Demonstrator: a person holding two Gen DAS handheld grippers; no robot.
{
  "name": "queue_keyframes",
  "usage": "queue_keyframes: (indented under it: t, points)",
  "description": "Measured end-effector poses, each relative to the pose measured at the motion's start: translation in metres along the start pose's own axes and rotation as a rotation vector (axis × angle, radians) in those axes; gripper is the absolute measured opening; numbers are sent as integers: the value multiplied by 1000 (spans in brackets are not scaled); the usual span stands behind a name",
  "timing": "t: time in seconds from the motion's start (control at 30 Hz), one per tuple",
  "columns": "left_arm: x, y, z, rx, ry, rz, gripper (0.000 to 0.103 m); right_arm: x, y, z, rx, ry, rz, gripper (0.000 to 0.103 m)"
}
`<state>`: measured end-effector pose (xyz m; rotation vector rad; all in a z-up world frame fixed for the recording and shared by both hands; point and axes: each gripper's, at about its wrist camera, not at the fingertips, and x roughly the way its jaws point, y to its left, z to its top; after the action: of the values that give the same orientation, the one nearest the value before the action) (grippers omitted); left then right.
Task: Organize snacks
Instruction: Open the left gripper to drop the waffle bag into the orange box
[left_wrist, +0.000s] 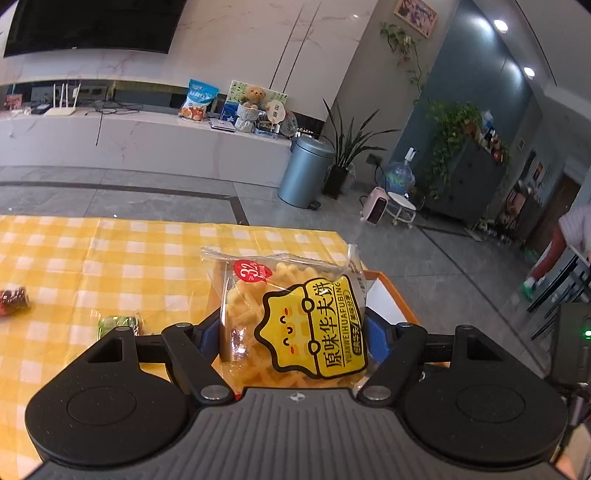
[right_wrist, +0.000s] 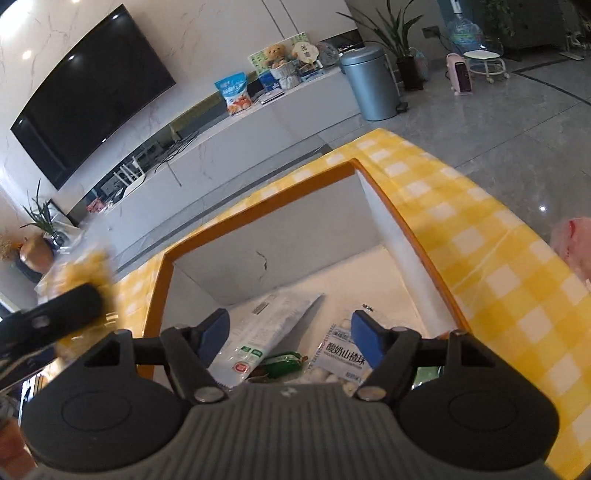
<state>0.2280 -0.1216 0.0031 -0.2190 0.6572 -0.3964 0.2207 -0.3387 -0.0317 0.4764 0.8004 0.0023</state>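
Observation:
My left gripper (left_wrist: 291, 332) is shut on a clear bag of yellow waffle biscuits (left_wrist: 291, 314) with a yellow label, held above the yellow checked tablecloth (left_wrist: 92, 258). An orange-rimmed white box (right_wrist: 388, 206) sits on the table; its corner shows behind the bag in the left wrist view (left_wrist: 391, 291). My right gripper (right_wrist: 288, 332) is open and empty, hovering over the box. Inside lie a white packet (right_wrist: 266, 325), a green-wrapped snack (right_wrist: 282, 363) and a bag of white yoghurt hawthorn balls (right_wrist: 341, 363). The left gripper with the bag shows blurred at the left (right_wrist: 66, 306).
A red snack packet (left_wrist: 13, 299) and a green-wrapped candy (left_wrist: 118, 323) lie on the cloth at the left. Beyond the table are grey floor, a TV cabinet (left_wrist: 147, 140), a metal bin (left_wrist: 304, 170) and potted plants.

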Motion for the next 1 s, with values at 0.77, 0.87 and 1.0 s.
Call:
queue_keyframes:
  t: [0.77,0.87,1.0]
  points:
    - [22,-14,-4,130,51,64,95,17,6,-8,-88,79,-62,70]
    - [16,-16,-2,130,47,60,95,17,6,-8,-87,82,-62,70]
    - [4,-19,2,143,39,74,95,17,7,-7,-88,84,-67,70]
